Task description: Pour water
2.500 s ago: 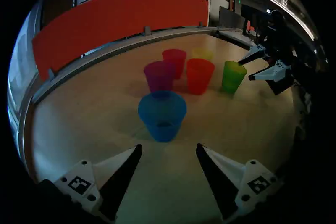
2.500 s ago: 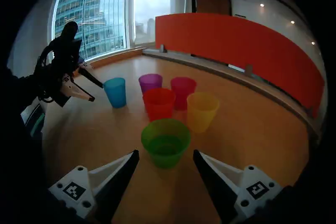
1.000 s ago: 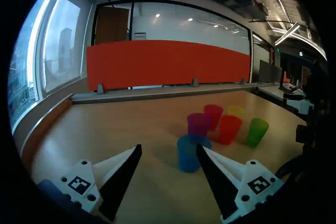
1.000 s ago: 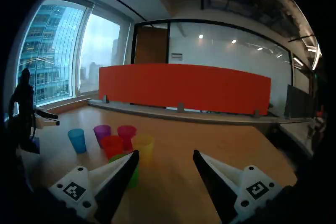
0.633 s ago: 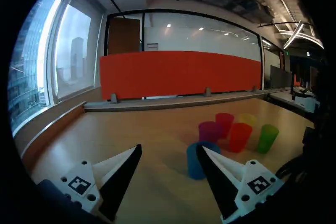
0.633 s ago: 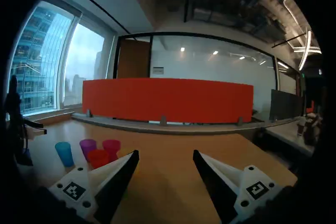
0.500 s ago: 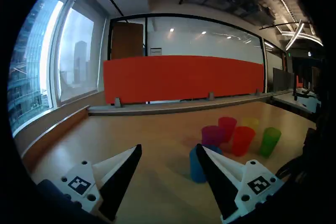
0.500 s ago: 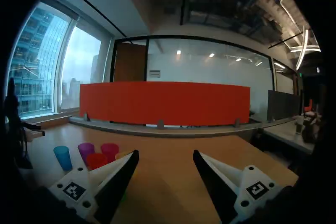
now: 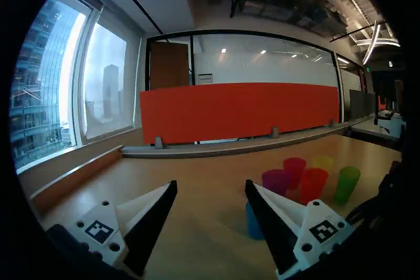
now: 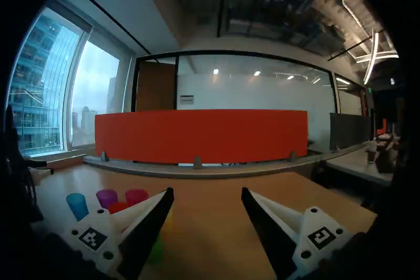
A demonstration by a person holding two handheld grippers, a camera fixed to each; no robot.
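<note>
Long orange partition (image 9: 239, 112), wooden tabletop (image 9: 210, 169), tall windows (image 9: 105, 96), brown door (image 9: 169, 67), glass wall (image 9: 262, 62), strip ceiling light (image 9: 374, 43)

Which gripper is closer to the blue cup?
Left. The blue cup stands just ahead of the left gripper; from the right gripper it is farther off, to the left.

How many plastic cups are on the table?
6: blue cup nearest, partly behind the left gripper; purple cup, red cup beyond; pink cup, yellow cup at back; green cup far right.
</note>
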